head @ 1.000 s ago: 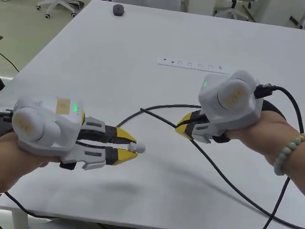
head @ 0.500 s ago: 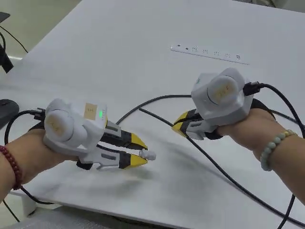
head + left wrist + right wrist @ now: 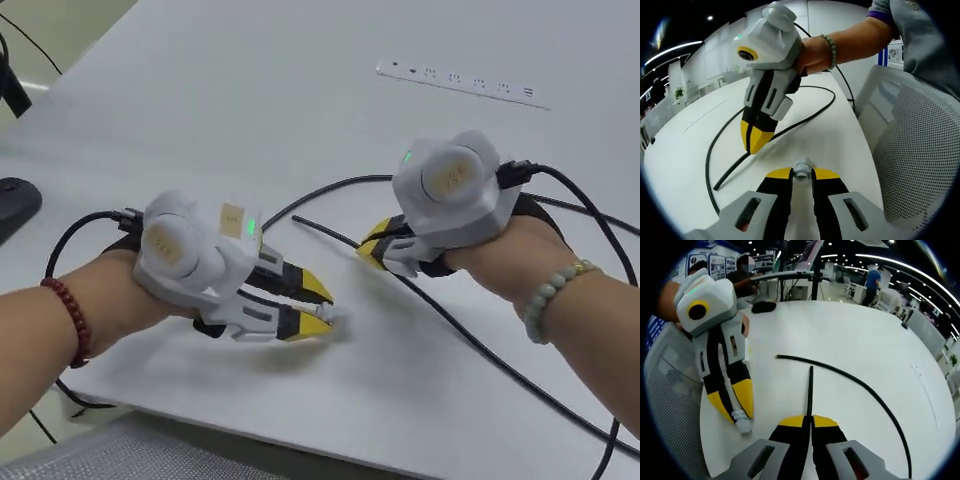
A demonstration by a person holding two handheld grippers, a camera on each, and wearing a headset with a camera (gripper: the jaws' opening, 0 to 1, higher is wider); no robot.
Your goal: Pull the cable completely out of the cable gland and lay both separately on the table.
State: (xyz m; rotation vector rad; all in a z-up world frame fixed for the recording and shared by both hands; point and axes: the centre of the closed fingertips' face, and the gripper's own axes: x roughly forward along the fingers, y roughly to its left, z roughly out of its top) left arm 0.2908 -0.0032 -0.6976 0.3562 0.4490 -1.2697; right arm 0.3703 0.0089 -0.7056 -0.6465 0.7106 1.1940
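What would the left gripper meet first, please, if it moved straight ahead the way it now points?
Probably the black cable, crossing the table just beyond the gland the left gripper holds; the right gripper sits off to the side. Depth is unclear.

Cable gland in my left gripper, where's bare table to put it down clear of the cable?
Bare table lies beside the left gripper holding the cable gland, bordered by the near edge and the cable. A wider patch lies between the cable's loop and the power strip. Crowded: between the grippers, where the right gripper clamps the cable.
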